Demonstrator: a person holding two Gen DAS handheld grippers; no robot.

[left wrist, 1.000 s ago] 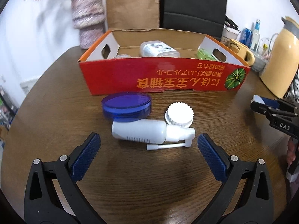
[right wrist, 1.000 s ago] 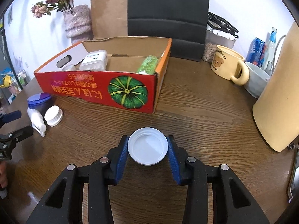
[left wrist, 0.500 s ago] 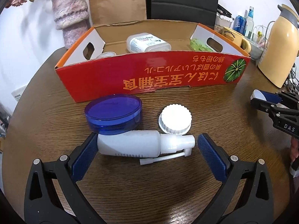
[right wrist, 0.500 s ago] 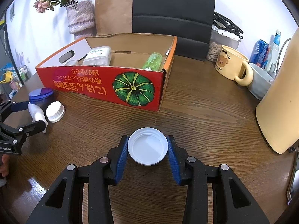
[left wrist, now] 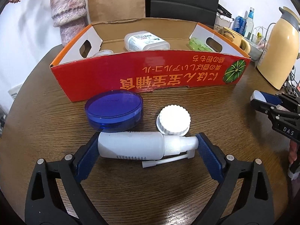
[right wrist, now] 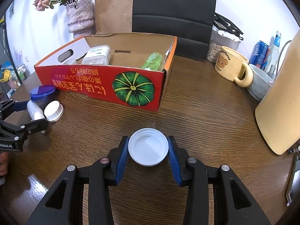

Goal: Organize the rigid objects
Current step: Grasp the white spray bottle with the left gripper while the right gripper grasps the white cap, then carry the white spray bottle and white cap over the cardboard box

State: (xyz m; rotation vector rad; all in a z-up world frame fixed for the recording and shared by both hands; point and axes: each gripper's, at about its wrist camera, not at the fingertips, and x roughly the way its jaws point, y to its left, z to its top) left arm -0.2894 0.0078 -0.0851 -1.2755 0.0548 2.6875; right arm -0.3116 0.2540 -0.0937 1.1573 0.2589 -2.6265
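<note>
Far left on the wooden table (left wrist: 46, 112), the blue-lidded jar (left wrist: 113, 110) sits just in front of the red cardboard box (left wrist: 150, 76), with the ridged white cap (left wrist: 173, 121) right beside it. The left gripper (left wrist: 148, 150) has its pads either side of the white spray bottle (left wrist: 138, 147), which lies on its side, pads touching both ends. Further right, the right gripper (right wrist: 148, 151) is clamped on a white lid (right wrist: 148, 147), open side up, near the box's pumpkin corner. Yellow bear mug (right wrist: 231, 66) sits far right.

Home dining table (right wrist: 196, 112): flower vase (right wrist: 80, 16), bear mug (right wrist: 230, 65), thermos jug (left wrist: 277, 46).
</note>
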